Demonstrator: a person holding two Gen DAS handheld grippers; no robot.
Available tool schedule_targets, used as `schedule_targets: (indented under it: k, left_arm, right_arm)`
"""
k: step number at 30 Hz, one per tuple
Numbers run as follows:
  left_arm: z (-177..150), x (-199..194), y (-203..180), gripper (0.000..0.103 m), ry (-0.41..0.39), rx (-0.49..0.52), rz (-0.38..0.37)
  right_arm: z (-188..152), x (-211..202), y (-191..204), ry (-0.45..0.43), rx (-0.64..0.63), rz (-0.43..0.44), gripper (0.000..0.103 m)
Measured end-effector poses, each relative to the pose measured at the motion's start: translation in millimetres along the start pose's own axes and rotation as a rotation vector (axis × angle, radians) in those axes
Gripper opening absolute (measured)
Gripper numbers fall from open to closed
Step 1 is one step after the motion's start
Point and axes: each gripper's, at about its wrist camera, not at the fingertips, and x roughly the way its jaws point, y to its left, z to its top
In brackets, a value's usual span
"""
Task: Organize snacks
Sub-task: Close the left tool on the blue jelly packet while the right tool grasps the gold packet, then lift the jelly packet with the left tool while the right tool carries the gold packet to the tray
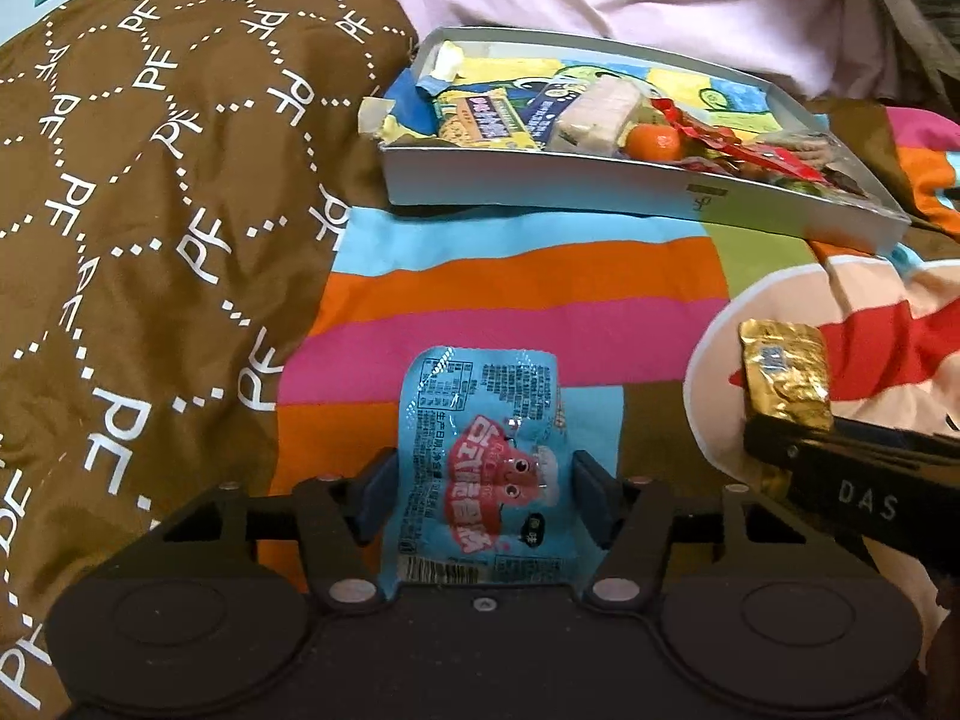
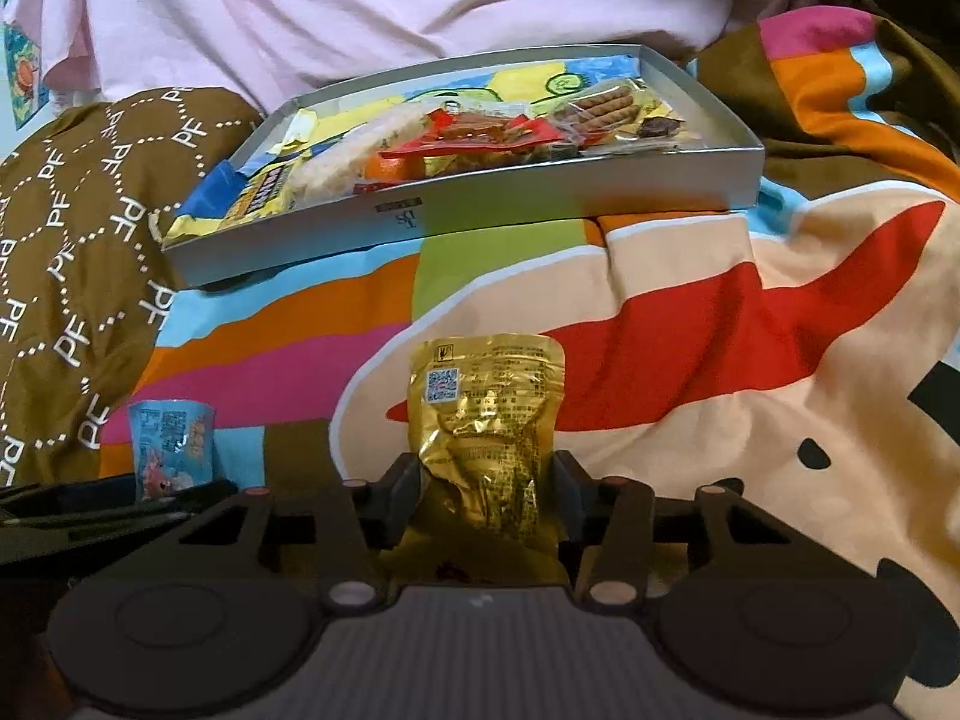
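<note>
A light-blue foil snack packet is clamped in the left gripper and a crinkled gold foil pouch in the right gripper, both on the striped bedspread near the shallow grey cardboard box, apparently for boxing.

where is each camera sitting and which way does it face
Left wrist: sits on the left tool, looks forward and down along its fingers at the blue packet between them on the striped blanket; the right tool's black body shows at right.
Right wrist: sits on the right tool, looks forward and down at the gold packet between its fingers; the left tool's body shows at lower left.
Shared: the grey box of snacks, both packets, the brown quilt.
</note>
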Motion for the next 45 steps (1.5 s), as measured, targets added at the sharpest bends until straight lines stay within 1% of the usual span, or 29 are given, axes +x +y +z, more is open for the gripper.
schedule_targets:
  k: [1,3,7,10,13,18,24,28,33,36,42,45]
  left_arm:
    - [-1.1,-0.1,0.2,0.063,0.0,0.005,-0.003]
    - [-2.5,-0.1,0.9,0.065,0.005,0.02,-0.007]
    - [-5.3,-2.1,3.9,0.068,0.01,0.028,-0.013]
    - [-6.8,-2.6,4.9,0.068,0.013,0.032,-0.018]
    - [-7.3,-2.0,3.3,0.066,0.019,0.05,-0.015]
    - [-6.9,-2.5,2.6,0.062,0.024,0.05,-0.013]
    - [-6.6,-5.6,1.6,0.059,0.021,0.039,-0.013]
    - [-6.5,-9.5,2.4,0.057,0.006,0.012,-0.004]
    - [0.9,-21.2,-1.3,0.057,-0.047,-0.017,0.009]
    - [11.2,-28.9,-6.1,0.057,-0.083,-0.023,0.011]
    - [39.1,-35.4,-20.1,0.057,-0.12,-0.005,0.007]
    - [54.5,-37.6,-25.3,0.057,-0.137,-0.016,0.0]
  right_arm:
    - [0.0,-0.2,0.6,0.003,-0.004,0.003,0.052]
    - [0.6,0.1,1.1,0.02,-0.011,0.011,0.056]
    - [0.1,-1.5,-2.9,0.054,0.022,0.018,0.063]
    - [-1.5,-2.6,-1.5,0.061,0.008,0.011,0.064]
    - [-2.5,-1.9,2.0,0.064,-0.014,0.004,0.064]
    - [-2.7,-1.8,4.1,0.06,-0.031,0.003,0.052]
    - [-4.1,-2.6,11.1,0.04,-0.077,0.023,0.048]
    - [-4.2,-5.4,16.0,0.015,-0.106,0.037,0.047]
    - [-0.3,-14.0,17.7,-0.035,-0.123,0.047,0.046]
    - [3.2,-21.9,19.1,-0.087,-0.142,0.041,0.046]
    - [11.7,-37.9,18.3,-0.203,-0.162,0.028,0.046]
    - [19.3,-43.0,12.9,-0.262,-0.152,0.017,0.046]
